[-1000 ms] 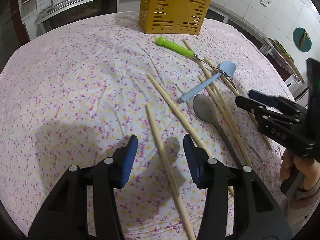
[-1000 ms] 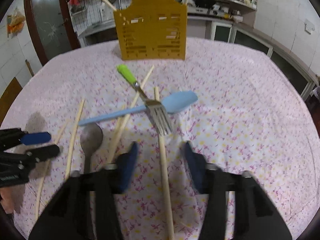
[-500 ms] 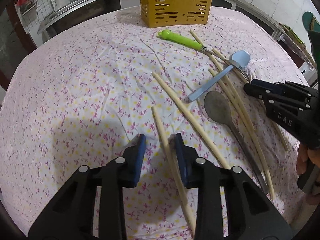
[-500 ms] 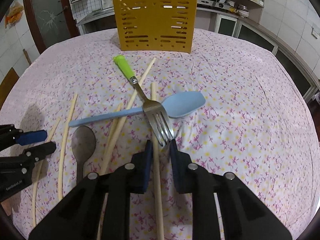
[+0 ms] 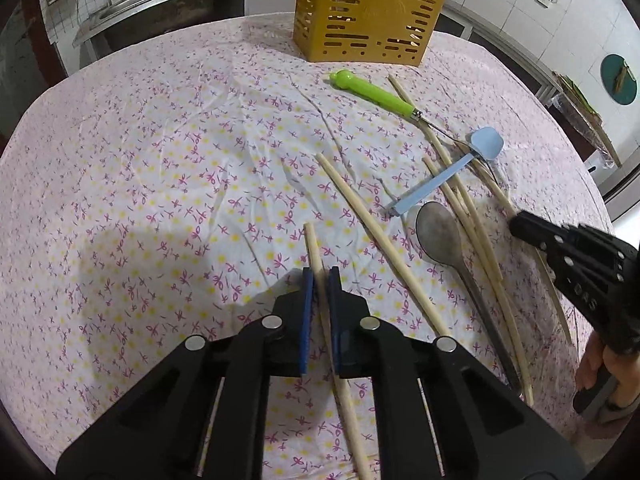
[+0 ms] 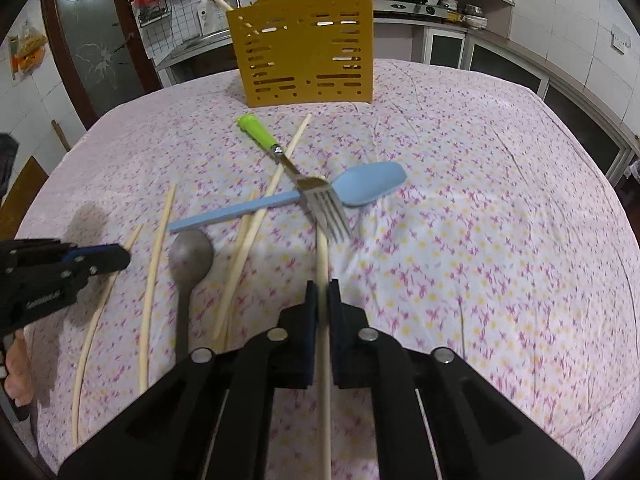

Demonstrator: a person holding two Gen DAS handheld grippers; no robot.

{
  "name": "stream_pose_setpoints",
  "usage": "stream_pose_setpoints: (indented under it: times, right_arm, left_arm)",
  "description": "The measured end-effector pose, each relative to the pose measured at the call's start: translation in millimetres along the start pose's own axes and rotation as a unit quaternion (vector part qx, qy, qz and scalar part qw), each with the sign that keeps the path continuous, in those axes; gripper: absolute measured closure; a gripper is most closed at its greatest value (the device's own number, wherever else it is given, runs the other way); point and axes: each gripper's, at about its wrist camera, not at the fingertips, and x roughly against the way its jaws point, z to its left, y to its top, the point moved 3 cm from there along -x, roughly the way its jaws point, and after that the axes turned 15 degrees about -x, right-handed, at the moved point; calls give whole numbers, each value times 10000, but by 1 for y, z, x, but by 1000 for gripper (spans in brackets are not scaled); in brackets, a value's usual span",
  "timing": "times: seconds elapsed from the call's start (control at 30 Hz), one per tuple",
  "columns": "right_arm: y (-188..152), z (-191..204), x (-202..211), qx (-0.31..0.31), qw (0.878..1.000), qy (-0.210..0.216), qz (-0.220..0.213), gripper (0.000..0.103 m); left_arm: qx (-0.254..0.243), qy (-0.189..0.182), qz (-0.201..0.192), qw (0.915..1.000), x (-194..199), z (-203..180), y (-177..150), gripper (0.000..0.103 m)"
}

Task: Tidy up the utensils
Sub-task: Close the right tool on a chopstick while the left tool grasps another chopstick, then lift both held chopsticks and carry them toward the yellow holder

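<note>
Several wooden chopsticks, a green-handled fork (image 6: 316,194), a blue spoon (image 6: 360,188) and a metal spoon (image 6: 190,258) lie on the flowered tablecloth. A yellow slotted utensil holder (image 6: 304,52) stands at the far side, with chopsticks in it; it also shows in the left wrist view (image 5: 366,12). My left gripper (image 5: 320,276) is shut on a chopstick (image 5: 314,248) at the left of the pile. My right gripper (image 6: 322,290) is shut on another chopstick (image 6: 322,256) whose far end lies under the fork tines.
The round table (image 5: 140,120) has a pink flowered cloth. The other gripper shows at the right in the left wrist view (image 5: 576,264) and at the left in the right wrist view (image 6: 60,268). Kitchen counters and shelves stand behind the table.
Both grippers went from wide open to shut, each closing on the chopstick that lay between its fingers. Both moved forward a little over the table.
</note>
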Motion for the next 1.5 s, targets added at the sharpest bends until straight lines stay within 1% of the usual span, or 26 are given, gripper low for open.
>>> stream_pose_setpoints:
  times: [0.17, 0.3, 0.5, 0.8, 0.87, 0.97, 1.2, 1.3, 1.43, 1.5]
  right_arm:
    - [-9, -5, 5, -87, 9998, 76, 140, 97]
    - [-9, -3, 1, -27, 9996, -18, 271, 97]
    - [6, 9, -12, 114, 9986, -117, 500, 96]
    - [31, 12, -32, -99, 9963, -82, 850, 97]
    - [28, 12, -29, -56, 9967, -93, 811, 97]
    - [22, 8, -22, -167, 9973, 18, 719, 97]
    - [6, -10, 12, -527, 9963, 522, 435, 97]
    - [3, -14, 28, -628, 9953, 700, 215, 97]
    - [8, -17, 40, -771, 9927, 915, -119, 97]
    - [13, -17, 48, -849, 9897, 1095, -351, 97]
  left_arm:
    - [-8, 26, -41, 10000, 3, -2, 1, 98]
    - [-39, 16, -61, 10000, 5, -4, 2, 98]
    - [-69, 44, -19, 10000, 1, -5, 4, 99]
    - [-102, 100, -29, 9999, -4, -5, 12, 99]
    - [-121, 119, -82, 9998, 0, -5, 12, 99]
    - [-145, 172, -157, 9996, 6, -2, 13, 99]
    - [-31, 113, -444, 9989, 29, 4, 17, 99]
    - [-37, 84, -615, 9981, 41, 2, 18, 99]
    - [-52, 30, -897, 9959, 60, -4, 21, 99]
    - [-73, 40, -1026, 9947, 67, -5, 23, 99]
